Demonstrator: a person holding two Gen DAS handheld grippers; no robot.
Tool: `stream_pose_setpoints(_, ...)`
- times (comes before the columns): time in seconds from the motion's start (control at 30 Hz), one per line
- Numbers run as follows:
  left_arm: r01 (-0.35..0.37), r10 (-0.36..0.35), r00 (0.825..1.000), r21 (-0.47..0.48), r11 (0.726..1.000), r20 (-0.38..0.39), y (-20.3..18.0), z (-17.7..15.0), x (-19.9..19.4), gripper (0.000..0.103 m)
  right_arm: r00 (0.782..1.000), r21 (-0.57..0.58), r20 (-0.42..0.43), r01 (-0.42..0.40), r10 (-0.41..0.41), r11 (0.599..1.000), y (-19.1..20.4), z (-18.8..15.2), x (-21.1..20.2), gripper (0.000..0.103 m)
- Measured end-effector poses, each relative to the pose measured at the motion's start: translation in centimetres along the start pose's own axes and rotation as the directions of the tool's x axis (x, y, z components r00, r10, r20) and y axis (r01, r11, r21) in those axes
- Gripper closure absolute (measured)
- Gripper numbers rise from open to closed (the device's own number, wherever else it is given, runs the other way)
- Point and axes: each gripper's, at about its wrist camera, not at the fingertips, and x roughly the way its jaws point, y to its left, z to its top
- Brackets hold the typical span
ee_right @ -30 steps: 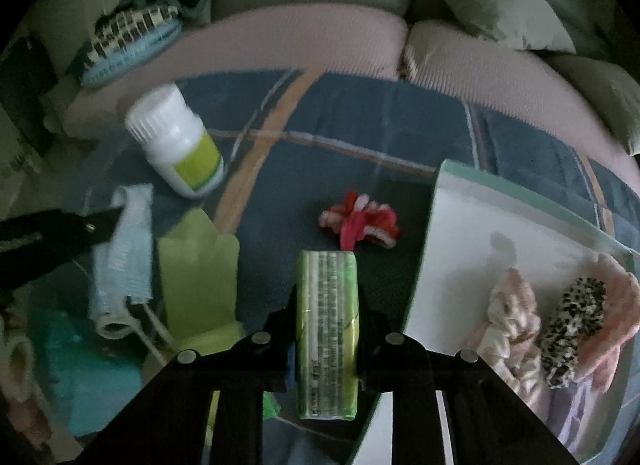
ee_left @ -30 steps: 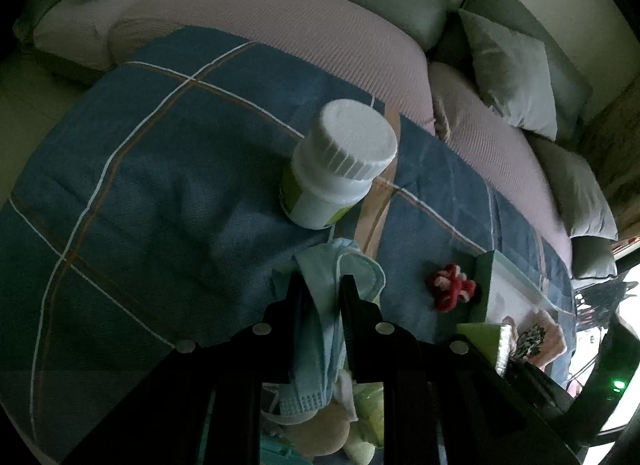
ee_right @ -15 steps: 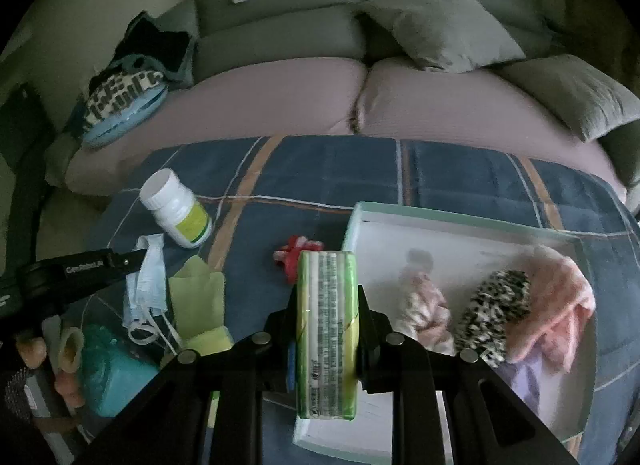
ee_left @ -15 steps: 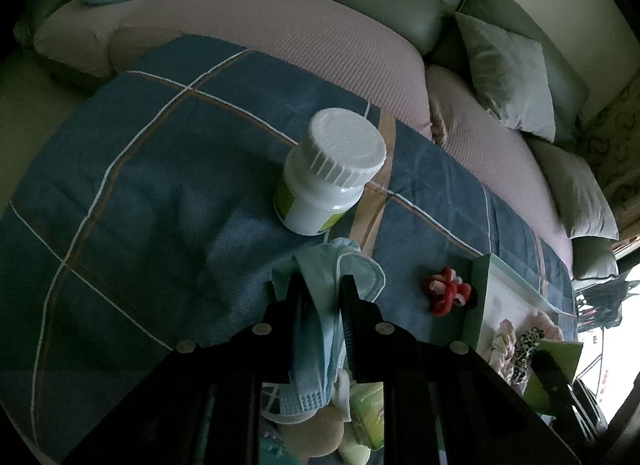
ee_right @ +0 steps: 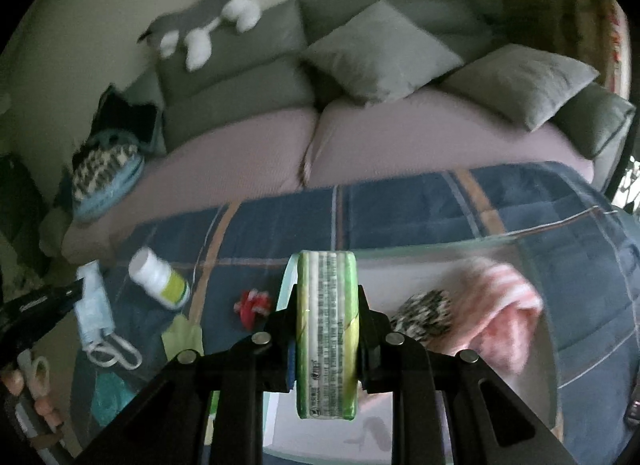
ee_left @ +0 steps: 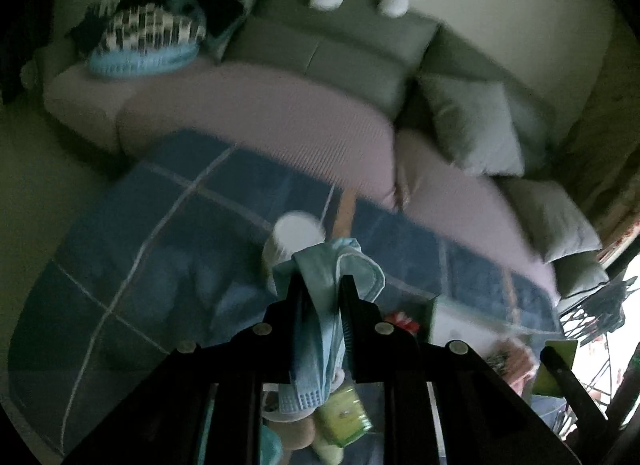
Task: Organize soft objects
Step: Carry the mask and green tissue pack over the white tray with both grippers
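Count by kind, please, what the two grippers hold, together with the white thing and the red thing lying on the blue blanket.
Face mask, in the left gripper: 1
Tissue pack, in the right gripper: 1
White bottle: 1
Red hair tie: 1
Total: 4

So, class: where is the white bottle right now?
In the right wrist view the white bottle lies tilted on the blue blanket, left of centre, between the face mask and the red toy.
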Motion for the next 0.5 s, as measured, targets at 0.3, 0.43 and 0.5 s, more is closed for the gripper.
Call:
stream_pose_setpoints(0.3,0.116,-0.128,0.989,0.152,0.982,0.076,-5.9,0.0,-3.7,0.085,0.985,0.119,0.128,0.101,-0.116,0.988,-5.9,1.8,-5.3,0.080)
stream_pose_setpoints(0.43,0.159,-0.166,0.986,0.239,0.958,0.010,-9.8,-1.0,-2.1,0.085,0.974,0.174,0.132,0.157,-0.182,0.972,-8.6,2.0,-6.2,0.080)
stream_pose_setpoints(0.5,0.177,-0.178,0.984,0.269,0.947,-0.023,-11.4,-1.5,-1.3,0.085,0.971,0.195,0.125,0.177,-0.203,0.965,-9.6,1.9,-6.4,0.080)
